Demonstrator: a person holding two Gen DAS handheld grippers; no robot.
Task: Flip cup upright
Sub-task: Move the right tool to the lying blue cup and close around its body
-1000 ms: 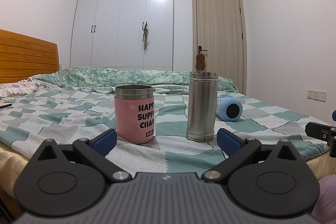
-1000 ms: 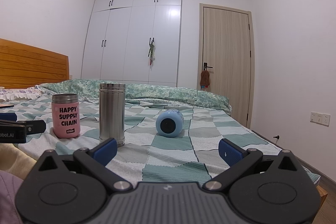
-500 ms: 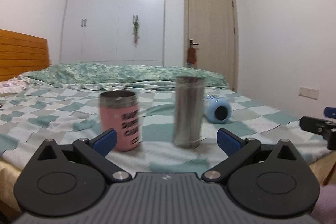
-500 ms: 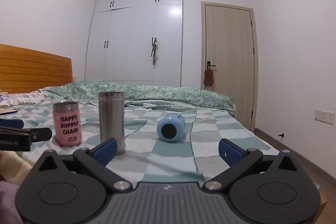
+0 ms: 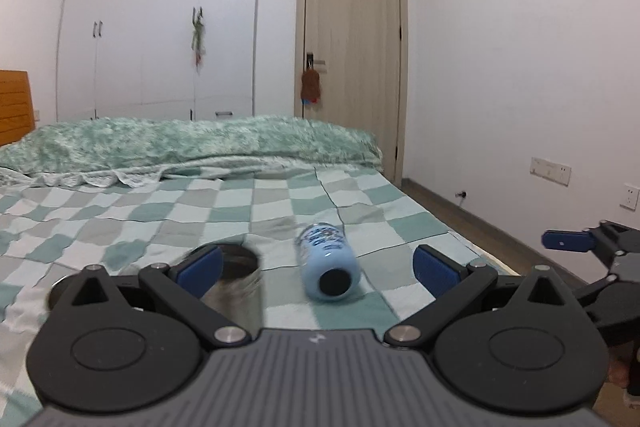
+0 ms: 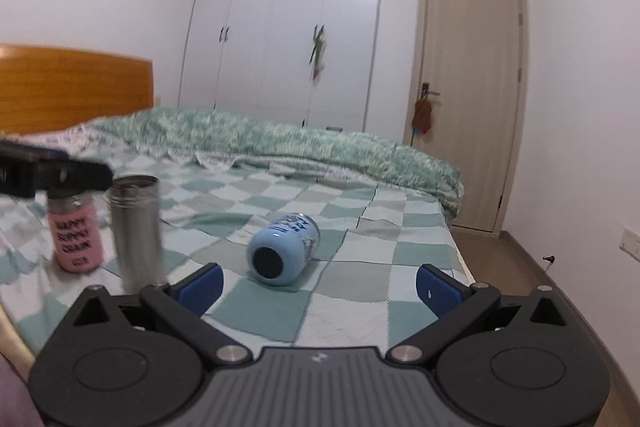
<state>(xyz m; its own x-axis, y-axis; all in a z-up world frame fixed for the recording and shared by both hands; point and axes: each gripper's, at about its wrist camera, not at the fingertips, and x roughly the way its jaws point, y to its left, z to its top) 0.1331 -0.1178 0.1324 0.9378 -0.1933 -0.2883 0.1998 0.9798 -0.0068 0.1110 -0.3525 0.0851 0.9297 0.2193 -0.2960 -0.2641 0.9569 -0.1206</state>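
A light blue cup [image 5: 326, 263] lies on its side on the checked bedspread, its dark end facing me; it also shows in the right wrist view [image 6: 282, 253]. My left gripper [image 5: 316, 269] is open and empty, raised above the bed with the blue cup between and beyond its fingertips. My right gripper [image 6: 318, 283] is open and empty, a short way in front of the cup, which lies a little left of its centre line. The right gripper's blue fingertip shows at the right edge of the left wrist view [image 5: 566, 241].
A steel tumbler [image 6: 138, 227] and a pink "Happy Supply Chain" cup [image 6: 76, 239] stand upright left of the blue cup; the tumbler's rim sits just behind my left finger [image 5: 236, 267]. A rumpled green quilt [image 5: 192, 143] lies across the bed's far side. The bed edge and floor are to the right.
My left gripper has risen and swung right, so the blue cup is now centred and the pink cup has left its view. My right gripper has moved forward and up toward the cup.
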